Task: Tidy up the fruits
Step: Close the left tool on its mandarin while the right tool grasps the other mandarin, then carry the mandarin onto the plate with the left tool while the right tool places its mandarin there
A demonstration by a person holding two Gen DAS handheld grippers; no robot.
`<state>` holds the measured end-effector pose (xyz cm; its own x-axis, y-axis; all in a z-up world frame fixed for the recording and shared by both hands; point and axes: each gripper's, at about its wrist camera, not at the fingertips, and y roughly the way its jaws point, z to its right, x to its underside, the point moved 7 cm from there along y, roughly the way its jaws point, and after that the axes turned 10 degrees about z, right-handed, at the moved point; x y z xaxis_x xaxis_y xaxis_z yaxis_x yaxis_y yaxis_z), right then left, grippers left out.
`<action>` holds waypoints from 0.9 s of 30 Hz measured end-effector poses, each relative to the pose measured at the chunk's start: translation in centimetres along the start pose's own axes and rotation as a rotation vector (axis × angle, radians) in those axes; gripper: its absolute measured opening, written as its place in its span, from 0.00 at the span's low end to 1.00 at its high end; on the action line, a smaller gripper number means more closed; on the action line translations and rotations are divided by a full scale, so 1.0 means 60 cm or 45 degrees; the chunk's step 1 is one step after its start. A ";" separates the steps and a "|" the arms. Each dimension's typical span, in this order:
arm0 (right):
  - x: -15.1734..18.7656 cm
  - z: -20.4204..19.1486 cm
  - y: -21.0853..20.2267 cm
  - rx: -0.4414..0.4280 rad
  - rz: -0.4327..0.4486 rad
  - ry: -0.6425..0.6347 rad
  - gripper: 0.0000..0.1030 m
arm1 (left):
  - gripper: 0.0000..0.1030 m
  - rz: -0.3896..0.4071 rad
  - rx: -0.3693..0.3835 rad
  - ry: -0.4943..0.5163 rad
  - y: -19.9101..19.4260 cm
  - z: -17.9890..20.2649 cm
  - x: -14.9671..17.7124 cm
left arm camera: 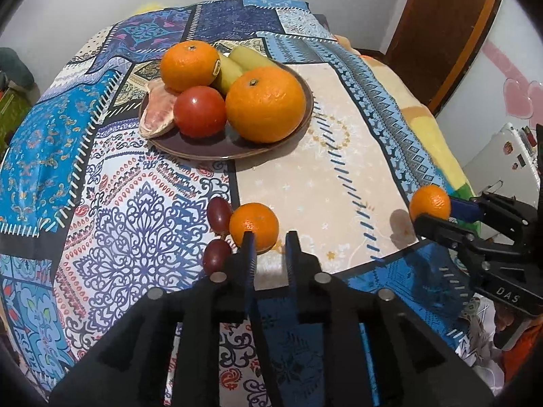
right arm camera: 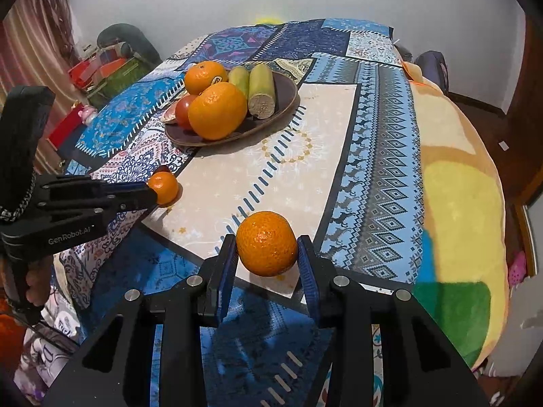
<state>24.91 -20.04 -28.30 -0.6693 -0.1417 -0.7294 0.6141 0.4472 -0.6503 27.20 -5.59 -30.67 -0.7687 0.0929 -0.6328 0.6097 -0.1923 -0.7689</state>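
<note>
A brown plate [left arm camera: 190, 151] on the patterned cloth holds two oranges [left arm camera: 264, 103], a tomato [left arm camera: 201, 111], a pomelo segment [left arm camera: 157, 115] and green stalk pieces [right arm camera: 261, 90]. A small mandarin [left arm camera: 254, 225] lies on the cloth just ahead of my left gripper [left arm camera: 269, 240], whose fingers stand slightly apart and hold nothing. Two dark red grapes [left arm camera: 220, 211] lie beside it. My right gripper [right arm camera: 268, 247] is shut on another mandarin [right arm camera: 266, 242], held just above the cloth; it also shows in the left wrist view [left arm camera: 430, 202].
The patterned cloth [right arm camera: 373, 135] covers a rounded table over a yellow and green blanket [right arm camera: 454, 203]. A wooden door [left arm camera: 441, 27] and a white fridge [left arm camera: 502, 156] stand to the right. Cluttered boxes [right arm camera: 108, 68] sit at the far left.
</note>
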 end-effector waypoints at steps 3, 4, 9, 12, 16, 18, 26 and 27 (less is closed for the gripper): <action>-0.001 0.001 0.001 -0.004 -0.001 0.005 0.32 | 0.18 0.006 -0.005 0.009 0.003 0.002 -0.009; -0.001 0.001 0.001 -0.005 0.001 0.005 0.32 | 0.18 0.010 -0.007 0.015 0.004 0.004 -0.013; -0.001 0.002 0.000 -0.012 0.005 0.008 0.32 | 0.18 0.025 -0.025 0.037 0.011 0.010 -0.028; -0.002 0.005 0.000 -0.016 0.008 0.015 0.32 | 0.19 0.027 -0.019 0.019 0.009 0.010 -0.031; -0.002 0.007 0.001 -0.022 0.009 0.024 0.32 | 0.36 0.051 -0.033 -0.001 -0.010 0.002 -0.025; -0.002 0.007 0.001 -0.024 0.010 0.022 0.32 | 0.40 0.059 -0.042 -0.010 -0.020 -0.005 -0.017; -0.005 0.002 0.005 -0.037 0.016 0.016 0.32 | 0.41 0.007 -0.047 -0.045 0.002 -0.016 -0.007; -0.005 0.003 0.005 -0.038 0.016 0.016 0.32 | 0.41 0.005 -0.047 -0.044 0.008 -0.015 -0.009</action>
<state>25.35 -20.01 -28.31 -0.6669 -0.1252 -0.7345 0.6098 0.4748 -0.6346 28.07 -4.85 -30.77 -0.7724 0.0581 -0.6325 0.6186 -0.1565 -0.7699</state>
